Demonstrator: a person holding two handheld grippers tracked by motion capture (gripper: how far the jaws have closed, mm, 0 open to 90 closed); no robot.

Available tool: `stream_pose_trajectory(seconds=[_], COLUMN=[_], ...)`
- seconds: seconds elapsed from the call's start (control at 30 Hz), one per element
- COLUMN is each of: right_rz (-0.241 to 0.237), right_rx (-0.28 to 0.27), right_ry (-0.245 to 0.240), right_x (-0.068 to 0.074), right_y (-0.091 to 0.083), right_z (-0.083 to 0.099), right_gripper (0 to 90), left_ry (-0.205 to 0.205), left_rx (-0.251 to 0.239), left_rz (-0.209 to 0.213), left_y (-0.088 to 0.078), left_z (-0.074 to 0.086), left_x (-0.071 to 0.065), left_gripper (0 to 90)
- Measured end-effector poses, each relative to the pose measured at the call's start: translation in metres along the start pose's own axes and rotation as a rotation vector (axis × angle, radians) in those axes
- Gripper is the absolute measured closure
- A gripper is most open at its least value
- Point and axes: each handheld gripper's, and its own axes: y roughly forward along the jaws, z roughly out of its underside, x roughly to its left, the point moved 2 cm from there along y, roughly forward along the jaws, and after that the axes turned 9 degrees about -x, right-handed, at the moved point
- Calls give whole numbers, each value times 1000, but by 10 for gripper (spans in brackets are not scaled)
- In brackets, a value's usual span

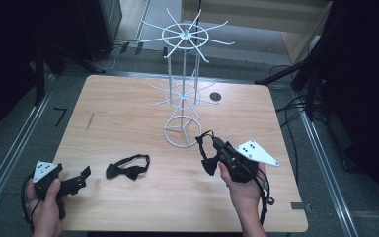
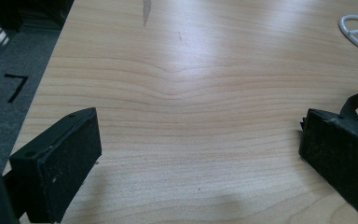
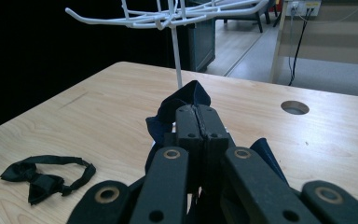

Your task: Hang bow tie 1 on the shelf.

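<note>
The right gripper (image 1: 211, 150) is clamped tight on a dark bow tie (image 1: 207, 154), held above the table (image 1: 128, 98) at five o'clock from the white rack (image 1: 183, 89). The left gripper (image 1: 81, 177) rests wide apart and empty at the table's seven o'clock corner; a second bow tie (image 1: 127, 167) lies at its two o'clock.

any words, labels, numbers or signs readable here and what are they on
There is no readable text.
Black tape mark on the grey floor beside the table: a "7"-like corner shape, likely a marker rather than a numeral.
Grey plate on the right hand-held gripper: black dots, no letters.
Grey plate on the left hand-held gripper: black dots, no letters.
Bow ties and white wire rack: no labels visible.
</note>
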Motion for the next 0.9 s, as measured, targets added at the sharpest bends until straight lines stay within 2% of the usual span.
stream_pose_trajectory(seconds=[0.9], right_rz=[-28], right_rx=[-48], right_ry=[-25], right_x=[9], right_y=[-1], right_z=[-25], right_gripper=[900], left_ry=[-1], left_rx=[1], left_rz=[1], left_y=[0], left_z=[0], left_x=[0], left_gripper=[0])
